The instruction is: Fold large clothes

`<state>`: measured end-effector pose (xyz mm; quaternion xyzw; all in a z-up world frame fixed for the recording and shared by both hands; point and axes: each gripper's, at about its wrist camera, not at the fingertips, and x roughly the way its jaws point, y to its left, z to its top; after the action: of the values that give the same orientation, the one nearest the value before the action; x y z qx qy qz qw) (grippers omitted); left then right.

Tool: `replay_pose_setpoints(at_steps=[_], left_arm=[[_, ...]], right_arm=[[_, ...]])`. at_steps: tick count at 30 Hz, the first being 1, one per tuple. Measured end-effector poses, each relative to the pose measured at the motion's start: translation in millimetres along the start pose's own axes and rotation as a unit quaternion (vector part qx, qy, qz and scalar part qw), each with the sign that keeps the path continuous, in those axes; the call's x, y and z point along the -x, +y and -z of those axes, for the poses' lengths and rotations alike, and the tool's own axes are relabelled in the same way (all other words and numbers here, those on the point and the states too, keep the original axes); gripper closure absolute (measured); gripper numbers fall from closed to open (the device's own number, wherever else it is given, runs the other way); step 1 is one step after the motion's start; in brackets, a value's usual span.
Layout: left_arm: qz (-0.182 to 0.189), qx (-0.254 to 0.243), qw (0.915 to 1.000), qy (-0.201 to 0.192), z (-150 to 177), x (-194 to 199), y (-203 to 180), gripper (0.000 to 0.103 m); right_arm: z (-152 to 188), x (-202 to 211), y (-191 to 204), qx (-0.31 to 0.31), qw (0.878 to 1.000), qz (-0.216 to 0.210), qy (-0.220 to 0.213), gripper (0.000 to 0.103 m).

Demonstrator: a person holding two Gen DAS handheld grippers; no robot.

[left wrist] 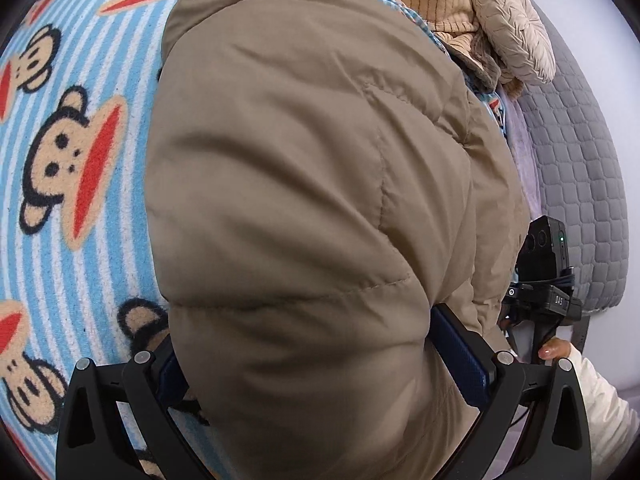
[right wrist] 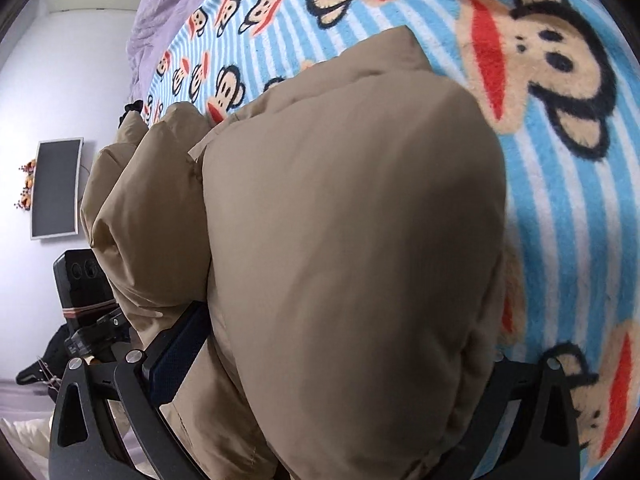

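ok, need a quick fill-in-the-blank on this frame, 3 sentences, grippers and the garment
1. Both the left gripper and the right gripper are shut on a puffy ____ jacket.
2. The jacket lies over a blue-and-white striped blanket printed with cartoon ____ faces.
3. In the left wrist view, the pleated round cushion is coloured ____.

Missing words: tan; monkey; beige

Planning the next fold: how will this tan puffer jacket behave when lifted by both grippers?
The tan puffer jacket looks floppy, so unheld parts will likely sag. Its bulging quilted panels suggest lightness for its bulk and springing back. The smooth shell may slip between the left gripper and right gripper fingers.
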<state>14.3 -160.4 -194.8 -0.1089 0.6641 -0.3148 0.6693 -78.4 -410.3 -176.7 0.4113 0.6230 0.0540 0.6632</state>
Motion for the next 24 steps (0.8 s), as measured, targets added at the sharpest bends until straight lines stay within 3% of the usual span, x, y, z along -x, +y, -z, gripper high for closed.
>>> replay_pose_setpoints(at_steps=[4, 6, 11, 13, 24], left_arm=[[-0.03, -0.023, 0.9991, -0.018, 3, 6, -17, 0.01], [-0.037, -0.032, 0.9985, -0.024, 4, 10, -23, 0.017], [-0.039, -0.042, 0.9979, -0.029, 8, 19, -29, 0.023], [-0.038, -0.046, 0.9978, -0.029, 10, 25, -31, 0.025], [-0.021, -0.042, 0.9971, -0.059, 28, 85, -10, 0.025]], right_arm=[[2, 4, -2, -0.023, 1.0, 0.008, 0.003, 0.004], [5, 7, 3, -0.022, 1.0, 0.007, 0.0, 0.012], [16, 20, 16, -0.008, 1.0, 0.014, -0.025, 0.042], [21, 25, 23, -0.005, 0.999, 0.014, -0.034, 0.048], [34, 39, 61, -0.001, 0.998, -0.035, -0.047, 0.05]])
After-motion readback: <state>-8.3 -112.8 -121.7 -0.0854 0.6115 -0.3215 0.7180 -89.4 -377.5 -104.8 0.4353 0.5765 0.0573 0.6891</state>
